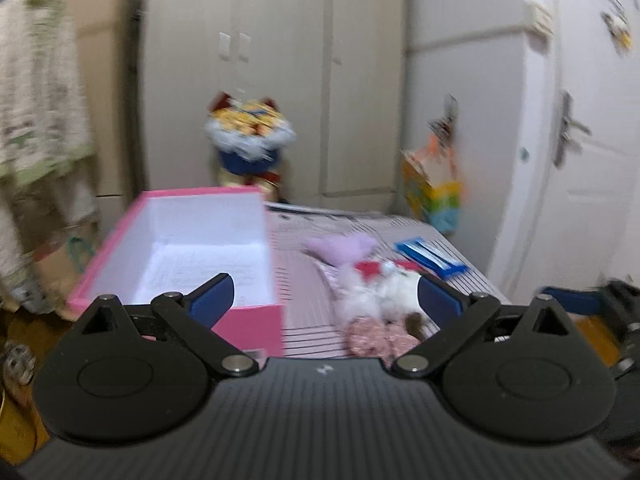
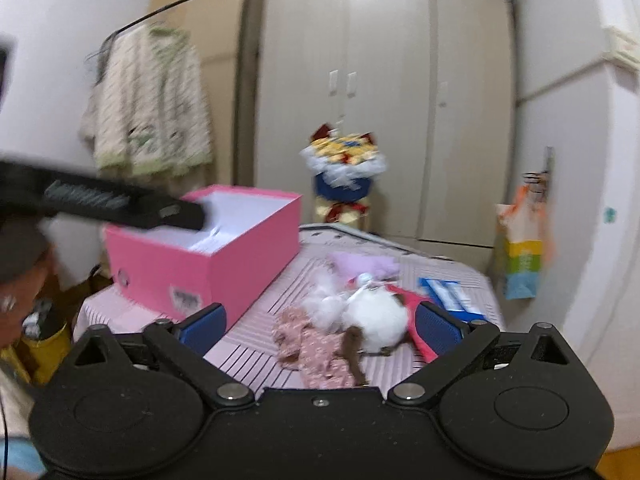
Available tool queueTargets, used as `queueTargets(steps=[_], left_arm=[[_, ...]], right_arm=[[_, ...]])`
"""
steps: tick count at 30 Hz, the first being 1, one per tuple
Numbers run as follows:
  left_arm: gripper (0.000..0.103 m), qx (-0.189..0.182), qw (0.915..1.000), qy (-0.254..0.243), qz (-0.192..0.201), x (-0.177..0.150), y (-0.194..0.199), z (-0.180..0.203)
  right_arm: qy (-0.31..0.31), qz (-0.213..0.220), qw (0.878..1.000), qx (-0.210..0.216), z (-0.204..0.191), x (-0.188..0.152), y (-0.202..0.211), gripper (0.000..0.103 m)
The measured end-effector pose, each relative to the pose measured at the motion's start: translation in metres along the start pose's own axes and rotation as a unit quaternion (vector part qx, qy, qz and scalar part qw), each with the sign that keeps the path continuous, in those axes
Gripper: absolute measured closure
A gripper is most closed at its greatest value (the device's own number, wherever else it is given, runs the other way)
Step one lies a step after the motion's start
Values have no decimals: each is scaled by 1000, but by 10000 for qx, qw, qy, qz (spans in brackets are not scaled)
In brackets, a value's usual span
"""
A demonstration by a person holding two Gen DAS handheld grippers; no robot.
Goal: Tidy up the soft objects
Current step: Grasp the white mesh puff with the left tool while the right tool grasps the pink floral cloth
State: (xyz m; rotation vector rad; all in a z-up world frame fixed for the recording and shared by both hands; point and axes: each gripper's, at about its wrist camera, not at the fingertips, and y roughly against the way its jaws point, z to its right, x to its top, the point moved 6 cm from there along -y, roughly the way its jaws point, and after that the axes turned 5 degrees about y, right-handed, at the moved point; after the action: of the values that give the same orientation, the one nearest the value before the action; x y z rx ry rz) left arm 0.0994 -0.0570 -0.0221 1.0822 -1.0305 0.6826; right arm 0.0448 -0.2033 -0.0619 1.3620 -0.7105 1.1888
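An open pink box (image 1: pixel 248 322) with a white inside stands on the left of a small striped table (image 1: pixel 308 320); it also shows in the right wrist view (image 2: pixel 224 264). A heap of soft toys lies to its right: a white plush (image 1: pixel 384 292) (image 2: pixel 372 316), a lilac one (image 1: pixel 344 250) (image 2: pixel 360 262), and pink floral cloth (image 1: pixel 376 338) (image 2: pixel 320 352). My left gripper (image 1: pixel 324 300) is open and empty, above the table's near edge between box and toys. My right gripper (image 2: pixel 320 326) is open and empty, just short of the toys. The left gripper's body (image 2: pixel 120 204) hangs over the box.
A blue and white packet (image 1: pixel 432 258) lies at the table's far right. A bouquet-like plush (image 1: pixel 248 136) stands behind the table before a beige wardrobe (image 2: pixel 384 80). A colourful bag (image 2: pixel 524 256) hangs right, near a white door (image 1: pixel 580 140). A garment (image 2: pixel 148 108) hangs left.
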Motion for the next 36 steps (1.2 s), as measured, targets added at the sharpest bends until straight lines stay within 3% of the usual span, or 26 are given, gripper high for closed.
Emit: queueTargets(steps=[2,4,8,16,20,25,32,36], left_arm=[[14,-207,9994,-108,-238,2,-22,9],[31,-389,9972,-253,-583,2,-49,15],[41,-581,9911,-381,-1139,-8,-93,20],[54,-402,9844,-820,-1504,-17,-152,29],[56,-458,9819,-851,-1628,-20,-169,32],[56,-269,9819,-1005,-1585,-28,-184,35],[56,-67,9840,-949,-1508,-40,-199,32],[53,-69,9858,-796,-1480,-45,-202,30]], right_arm=[[50,-57,9996,273,-3,-4,-15,13],[92,-131,9986,499,-5,-9,-29,22],[-119,-282,9945,1002,-5,-17,-58,27],[-350,-636,9908,1144,3,-35,-119,35],[-473,-803,9903,1034,11,-45,-131,37],[-520,-954,9889,1011,17,-59,-135,39],[-440,-866,9916,852,18,-67,-136,63],[-480,-791,9921,841,21,-69,-136,68]])
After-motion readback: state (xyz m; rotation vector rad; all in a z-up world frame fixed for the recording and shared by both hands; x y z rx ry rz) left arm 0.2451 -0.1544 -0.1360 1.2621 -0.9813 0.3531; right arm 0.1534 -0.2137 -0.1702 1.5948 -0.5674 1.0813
